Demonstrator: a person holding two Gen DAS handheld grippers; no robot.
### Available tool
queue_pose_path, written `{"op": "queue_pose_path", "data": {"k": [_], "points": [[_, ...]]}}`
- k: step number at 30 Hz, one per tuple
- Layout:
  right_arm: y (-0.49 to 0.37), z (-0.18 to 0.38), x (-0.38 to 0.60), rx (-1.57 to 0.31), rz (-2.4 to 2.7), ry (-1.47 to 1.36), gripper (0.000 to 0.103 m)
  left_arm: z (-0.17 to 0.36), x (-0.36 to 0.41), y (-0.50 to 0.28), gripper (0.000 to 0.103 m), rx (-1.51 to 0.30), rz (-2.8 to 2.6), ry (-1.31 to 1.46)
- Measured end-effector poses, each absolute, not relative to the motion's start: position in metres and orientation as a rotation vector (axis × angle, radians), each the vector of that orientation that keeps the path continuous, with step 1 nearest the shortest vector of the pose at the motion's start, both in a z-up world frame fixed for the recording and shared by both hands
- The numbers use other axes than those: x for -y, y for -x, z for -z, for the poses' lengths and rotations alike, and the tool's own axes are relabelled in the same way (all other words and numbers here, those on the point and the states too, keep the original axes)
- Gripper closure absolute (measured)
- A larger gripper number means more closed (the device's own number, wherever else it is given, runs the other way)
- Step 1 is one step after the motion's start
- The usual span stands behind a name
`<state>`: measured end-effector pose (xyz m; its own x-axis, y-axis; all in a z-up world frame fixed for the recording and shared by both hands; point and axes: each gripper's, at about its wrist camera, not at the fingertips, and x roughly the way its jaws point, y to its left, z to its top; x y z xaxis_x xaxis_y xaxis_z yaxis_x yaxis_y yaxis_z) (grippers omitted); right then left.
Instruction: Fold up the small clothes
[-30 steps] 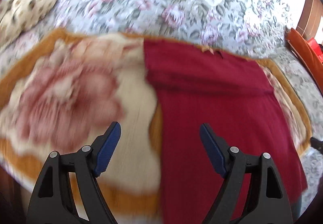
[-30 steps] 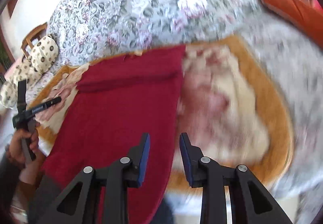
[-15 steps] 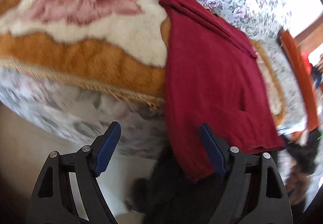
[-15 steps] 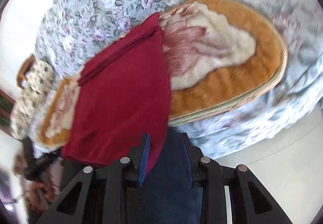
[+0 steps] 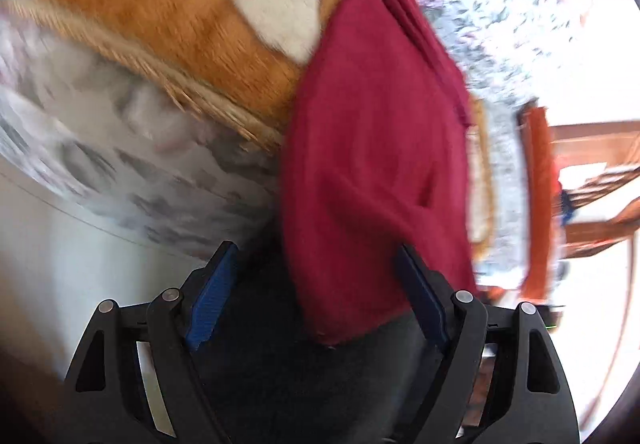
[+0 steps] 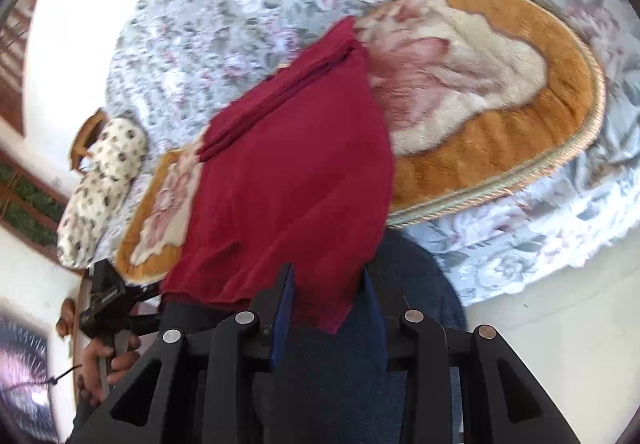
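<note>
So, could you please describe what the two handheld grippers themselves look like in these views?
Both the left gripper and the right gripper are matte black plastic with triangular cut-outs, round silver pivot pins and flat blue pads inside each finger. No cables show on either gripper.

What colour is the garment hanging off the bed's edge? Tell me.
Dark red garment, plain, clearest in the right wrist view.

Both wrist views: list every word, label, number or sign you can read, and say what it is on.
No text can be read in either view.
Small white lettering on the black handheld tongs at the lower left of the right wrist view: too small and blurred to read.
The dark red knitted garment shows no label.
</note>
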<state>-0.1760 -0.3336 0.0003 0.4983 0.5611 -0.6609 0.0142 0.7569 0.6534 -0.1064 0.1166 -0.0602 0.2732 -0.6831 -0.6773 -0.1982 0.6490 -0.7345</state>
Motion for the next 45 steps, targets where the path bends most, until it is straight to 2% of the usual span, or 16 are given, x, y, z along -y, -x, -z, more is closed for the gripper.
{"op": "queue_pose_path", "data": {"k": [2,4,5,6,10,16,21,26,28,30,31,43,44,45], "points": [[0.176,0.000,0.332,-0.986,-0.396,-0.678,0.069,0.058,-0.109,0.107,0.027,-1.282,0.406,0.839],[0.176,0.001,0.331,-0.961,-0.431,-0.698,0.070,0.048,-0.108,0.106,0.041,-1.239,0.398,0.809],[0.175,0.003,0.330,-0.960,-0.430,-0.702,0.070,0.044,-0.110,0.106,0.054,-1.218,0.401,0.817],[0.175,0.005,0.331,-0.958,-0.428,-0.710,0.071,0.043,-0.110,0.106,0.059,-1.211,0.401,0.825],[0.176,0.006,0.333,-0.954,-0.421,-0.742,0.072,0.039,-0.107,0.106,0.061,-1.194,0.375,0.786],[0.182,0.031,0.357,-0.952,-0.397,-1.110,0.071,0.034,-0.097,0.107,0.060,-1.183,0.366,0.722],[0.184,0.030,0.354,-0.971,-0.451,-1.186,0.071,0.027,-0.086,0.108,0.060,-1.144,0.346,0.632],[0.180,0.026,0.350,-0.957,-0.443,-1.134,0.072,0.019,-0.077,0.111,0.060,-1.112,0.311,0.516],[0.180,0.027,0.348,-0.957,-0.425,-1.121,0.076,0.018,-0.073,0.112,0.062,-1.101,0.307,0.488],[0.177,0.024,0.344,-0.981,-0.400,-1.067,0.089,0.017,-0.070,0.111,0.063,-1.097,0.301,0.464],[0.177,0.024,0.344,-0.989,-0.390,-1.039,0.092,0.016,-0.068,0.112,0.063,-1.094,0.297,0.452],[0.181,0.011,0.331,-0.956,-0.359,-0.799,0.093,0.012,-0.061,0.112,0.063,-1.075,0.264,0.395],[0.182,0.011,0.331,-0.955,-0.358,-0.784,0.093,0.010,-0.060,0.113,0.065,-1.075,0.257,0.383],[0.182,0.010,0.330,-0.956,-0.356,-0.764,0.093,0.009,-0.060,0.114,0.076,-1.071,0.247,0.370]]}}
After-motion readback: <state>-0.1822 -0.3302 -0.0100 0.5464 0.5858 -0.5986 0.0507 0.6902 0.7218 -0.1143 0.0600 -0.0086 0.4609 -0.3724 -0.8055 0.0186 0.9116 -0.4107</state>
